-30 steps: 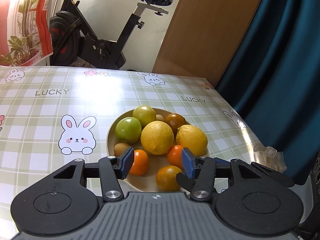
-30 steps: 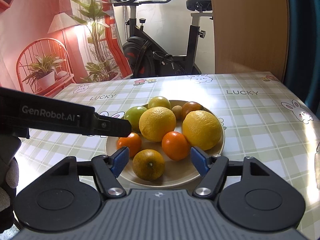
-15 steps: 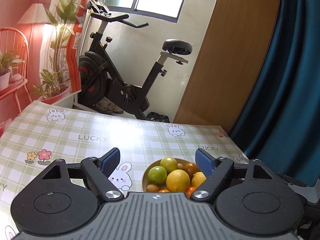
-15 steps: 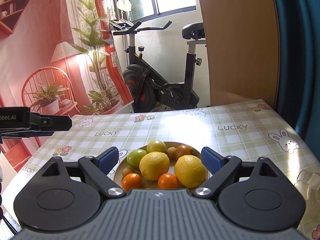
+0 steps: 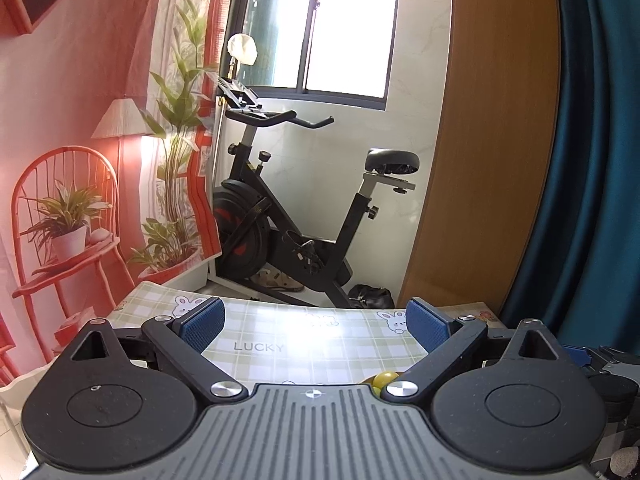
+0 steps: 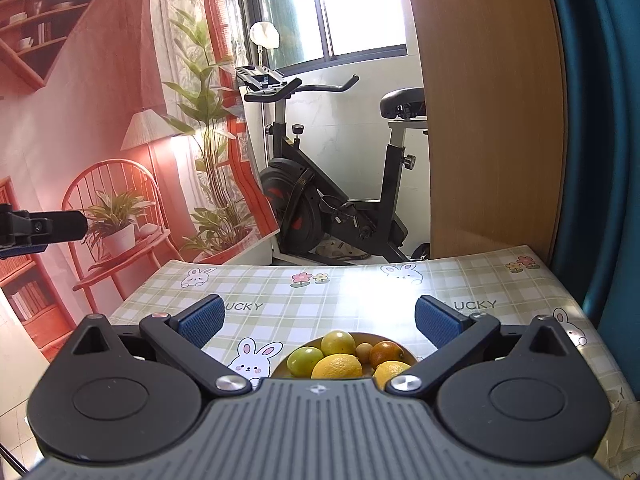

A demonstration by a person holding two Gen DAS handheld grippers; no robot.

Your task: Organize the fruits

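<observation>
Hovering above the counter [image 6: 360, 292], both grippers are released and carry nothing: the left gripper [image 5: 316, 326] and the right gripper [image 6: 318, 320] have jaws spread wide. The fruits [image 6: 338, 360] lie piled on the plate [image 6: 408, 354], below the right gripper. No fruit is grasped, so I judge the step is between picks. Next, one gripper should lower to a fruit and close gently.

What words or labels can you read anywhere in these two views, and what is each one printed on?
"LUCKY" on the checked tablecloth, left wrist view, between the left gripper fingers.
"UCKY" (first letter hidden behind a finger) on the tablecloth, right wrist view, by the right gripper.
"UCKY" again on the tablecloth, further right in the right wrist view.
The exercise bike carries a small mark, too blurred to read.
</observation>
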